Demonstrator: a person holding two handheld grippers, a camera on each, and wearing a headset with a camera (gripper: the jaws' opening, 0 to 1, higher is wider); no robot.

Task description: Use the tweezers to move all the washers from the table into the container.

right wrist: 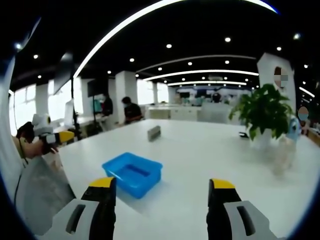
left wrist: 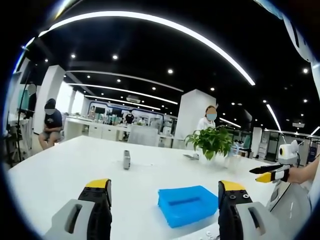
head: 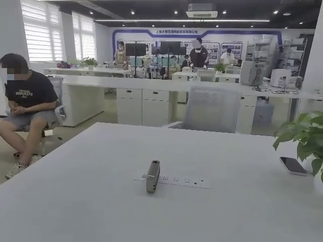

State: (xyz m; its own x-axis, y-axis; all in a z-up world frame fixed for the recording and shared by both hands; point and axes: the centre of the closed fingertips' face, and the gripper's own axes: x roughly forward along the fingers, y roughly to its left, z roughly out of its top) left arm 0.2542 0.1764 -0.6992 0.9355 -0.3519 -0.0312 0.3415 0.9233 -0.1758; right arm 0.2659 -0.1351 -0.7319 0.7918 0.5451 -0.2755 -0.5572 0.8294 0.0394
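The left gripper (left wrist: pixel 165 184) is hovering over the white table (left wrist: pixel 65 175) with its jaws standing wide apart, gripping nothing, and the right gripper (right wrist: pixel 161 182) is hovering likewise, jaws just as wide. The blue container (left wrist: pixel 187 205) is sitting on the table just ahead of both. Tiny pale bits (left wrist: pixel 210 233) are lying just beside its near corner - too small to tell whether they are washers.

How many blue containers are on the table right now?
1. The blue container sits open side up on the white table, with the potted plant beyond it. Others could lie outside these views.
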